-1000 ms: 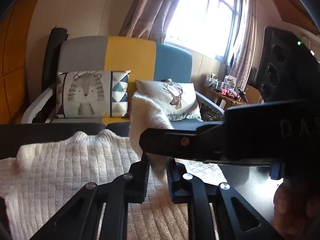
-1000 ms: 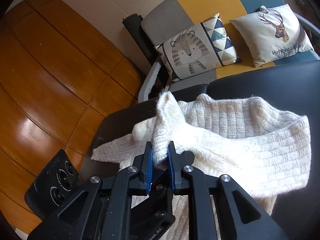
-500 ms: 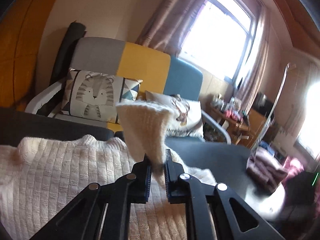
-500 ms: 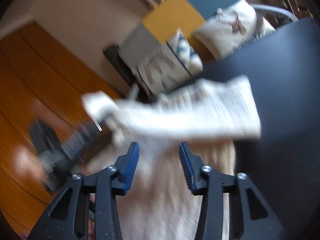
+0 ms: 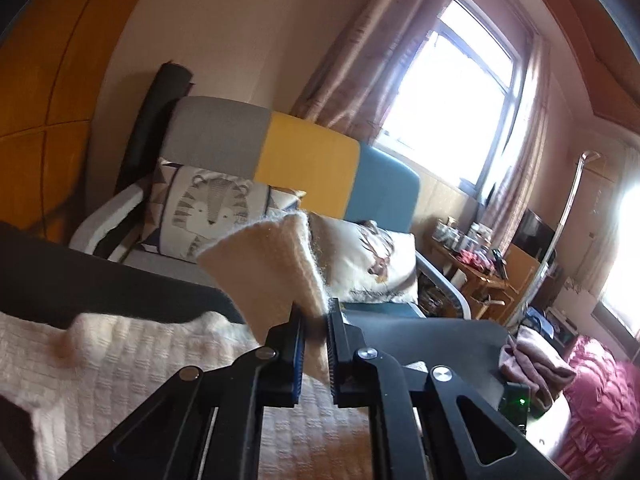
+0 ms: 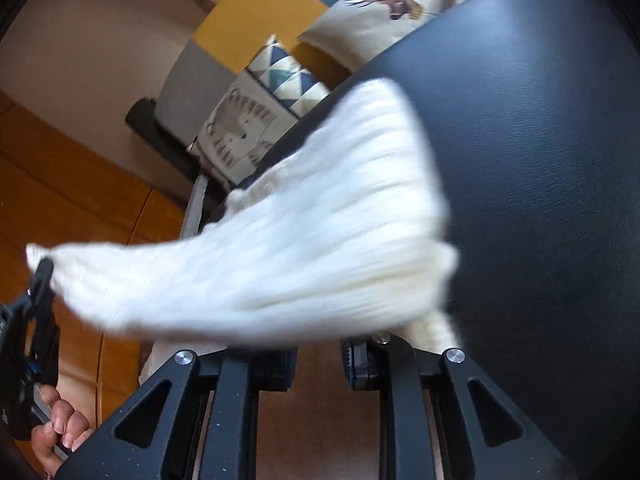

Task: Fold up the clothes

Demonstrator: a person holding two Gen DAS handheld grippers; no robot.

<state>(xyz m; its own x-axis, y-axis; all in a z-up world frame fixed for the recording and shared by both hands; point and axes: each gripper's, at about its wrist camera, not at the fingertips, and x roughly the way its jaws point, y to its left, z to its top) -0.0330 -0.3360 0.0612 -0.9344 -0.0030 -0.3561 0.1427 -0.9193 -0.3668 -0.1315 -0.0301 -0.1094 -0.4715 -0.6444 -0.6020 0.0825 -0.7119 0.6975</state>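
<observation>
One cream ribbed-knit sweater (image 5: 120,364) lies on the black bench (image 6: 540,160), a corner lifted, clenched in the left tongs (image 5: 314,320). The right tongs (image 6: 318,354) are closing, nothing visibly between them. Two cushions behind

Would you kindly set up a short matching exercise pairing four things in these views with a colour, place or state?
Things:
1. knit sweater
2. left gripper
3. tiger cushion
4. table

Descriptions:
A. black surface
B. on the sofa seat
C. cream white
D. shut on a raised fold of knit

Pairs: 1-C, 2-D, 3-B, 4-A
</observation>
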